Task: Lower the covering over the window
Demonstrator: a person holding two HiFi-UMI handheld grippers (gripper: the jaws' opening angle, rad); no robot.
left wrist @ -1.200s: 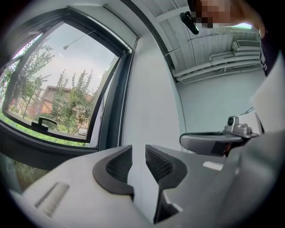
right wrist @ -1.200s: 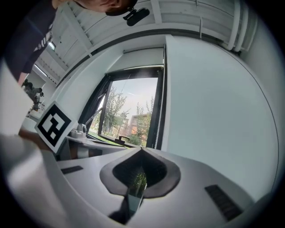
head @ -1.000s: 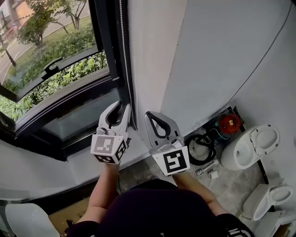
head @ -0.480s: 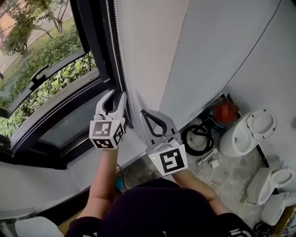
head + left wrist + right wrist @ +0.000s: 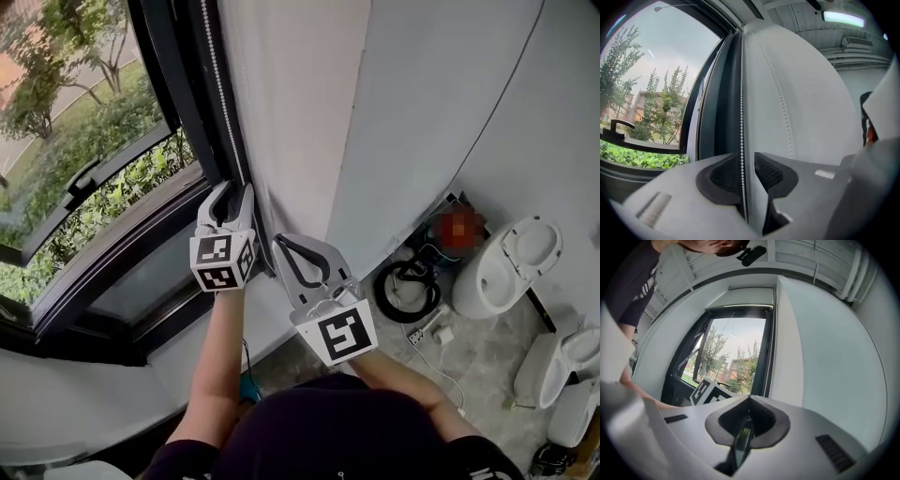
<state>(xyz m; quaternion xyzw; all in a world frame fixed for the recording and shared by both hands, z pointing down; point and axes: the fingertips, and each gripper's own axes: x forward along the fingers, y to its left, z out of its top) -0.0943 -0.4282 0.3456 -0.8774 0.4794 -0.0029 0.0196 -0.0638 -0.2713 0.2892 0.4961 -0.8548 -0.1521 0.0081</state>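
Bead chain of the window covering runs straight up and down through the gap between the fingers of the left gripper. Those fingers stand apart and have just been opening. The chain lies close along the left-hand finger and clear of the right-hand one, so nothing clamps it. Just right of the fingers rises the white wall, and just left of them the dark window frame.

In the head view the left gripper is held at the frame's edge, with the chain climbing up from its fingertips. The right gripper sits just beside and below it, apart from the chain. In its own view the right gripper has its fingers pressed together with nothing between them, and the left gripper's marker cube shows just beyond them to the left.

Farther past both pairs of fingers the glass stands uncovered, showing a green hedge and trees. High above the fingers a pale bar crosses the top of the window opening; it seems to be the edge of the raised covering.
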